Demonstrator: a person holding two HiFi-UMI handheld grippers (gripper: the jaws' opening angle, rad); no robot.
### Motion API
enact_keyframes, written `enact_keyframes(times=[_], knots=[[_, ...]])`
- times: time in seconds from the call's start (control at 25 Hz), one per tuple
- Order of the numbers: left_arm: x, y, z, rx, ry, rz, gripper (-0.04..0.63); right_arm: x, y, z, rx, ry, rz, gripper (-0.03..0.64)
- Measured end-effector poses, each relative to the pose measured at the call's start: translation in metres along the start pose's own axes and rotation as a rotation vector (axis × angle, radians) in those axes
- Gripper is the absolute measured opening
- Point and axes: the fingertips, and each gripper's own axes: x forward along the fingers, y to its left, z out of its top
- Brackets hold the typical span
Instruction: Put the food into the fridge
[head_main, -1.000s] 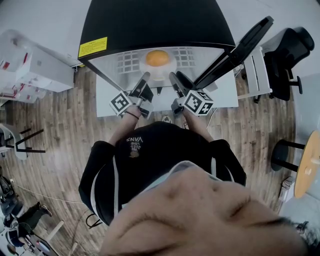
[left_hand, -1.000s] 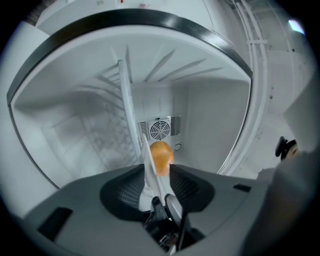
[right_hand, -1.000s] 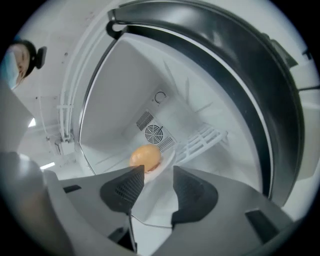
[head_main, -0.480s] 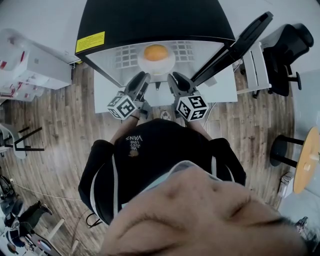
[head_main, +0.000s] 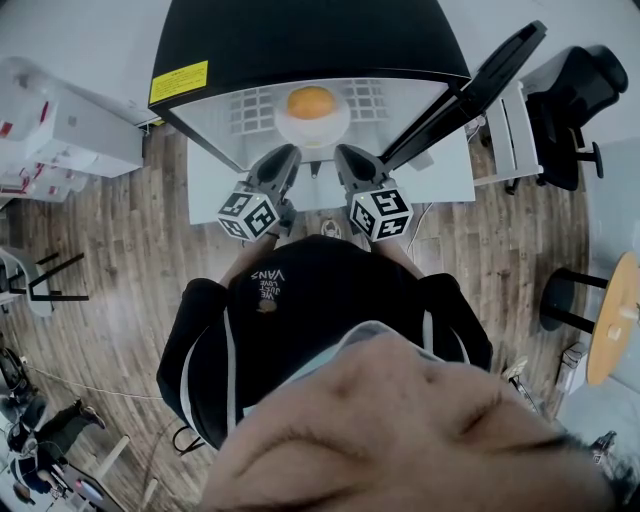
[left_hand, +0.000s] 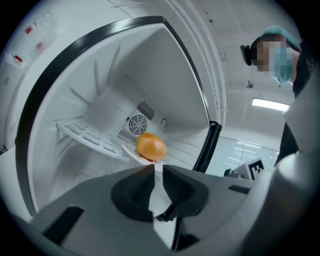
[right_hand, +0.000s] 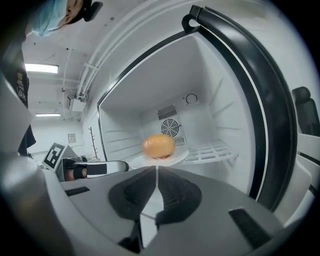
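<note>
Sitting on its white plate (head_main: 340, 126) on the fridge (head_main: 300, 40) shelf (right_hand: 215, 150), the round orange food (head_main: 311, 102) lies clear of the right gripper (right_hand: 156, 170), just clenched empty, and the left gripper (left_hand: 157, 167), just narrowed to a slit, so placing looks done.
</note>
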Motion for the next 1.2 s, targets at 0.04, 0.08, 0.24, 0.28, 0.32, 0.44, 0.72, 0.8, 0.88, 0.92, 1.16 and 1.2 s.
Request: enact_keyframes(times=[0.04, 0.08, 0.24, 0.28, 0.32, 0.44, 0.72, 0.8, 0.88, 0.92, 1.16, 1.2], knots=[[0.0, -0.001, 0.0, 0.012, 0.003, 0.0, 0.057, 0.001, 0.0, 0.0, -0.002, 0.001, 0.002, 0.021], [0.001, -0.001, 0.0, 0.021, 0.006, 0.002, 0.054, 0.001, 0.0, 0.0, -0.004, 0.001, 0.003, 0.021], [0.003, 0.002, 0.001, 0.033, 0.016, 0.008, 0.044, 0.005, 0.0, 0.0, -0.006, 0.007, 0.008, 0.021], [0.003, 0.002, 0.0, 0.032, 0.018, 0.007, 0.041, 0.006, 0.0, 0.0, -0.007, 0.009, 0.01, 0.021], [0.004, 0.002, 0.001, 0.031, 0.019, 0.006, 0.04, 0.008, 0.0, 0.0, -0.007, 0.01, 0.011, 0.021], [0.006, 0.003, 0.001, 0.029, 0.026, 0.002, 0.038, 0.011, 0.0, 0.001, -0.009, 0.013, 0.015, 0.021], [0.013, 0.008, 0.004, 0.018, 0.032, -0.002, 0.038, 0.021, -0.005, 0.004, -0.011, 0.019, 0.012, 0.021], [0.015, 0.01, 0.005, 0.016, 0.032, -0.003, 0.037, 0.024, -0.007, 0.005, -0.01, 0.018, 0.011, 0.021], [0.017, 0.012, 0.006, 0.014, 0.032, -0.004, 0.035, 0.026, -0.008, 0.006, -0.011, 0.018, 0.011, 0.021], [0.018, 0.013, 0.006, 0.013, 0.032, -0.004, 0.035, 0.028, -0.009, 0.007, -0.012, 0.019, 0.01, 0.021], [0.026, 0.021, 0.01, 0.005, 0.036, 0.0, 0.035, 0.037, -0.014, 0.01, -0.016, 0.02, 0.009, 0.021], [0.027, 0.022, 0.011, 0.003, 0.036, 0.001, 0.035, 0.039, -0.015, 0.011, -0.016, 0.019, 0.008, 0.02]])
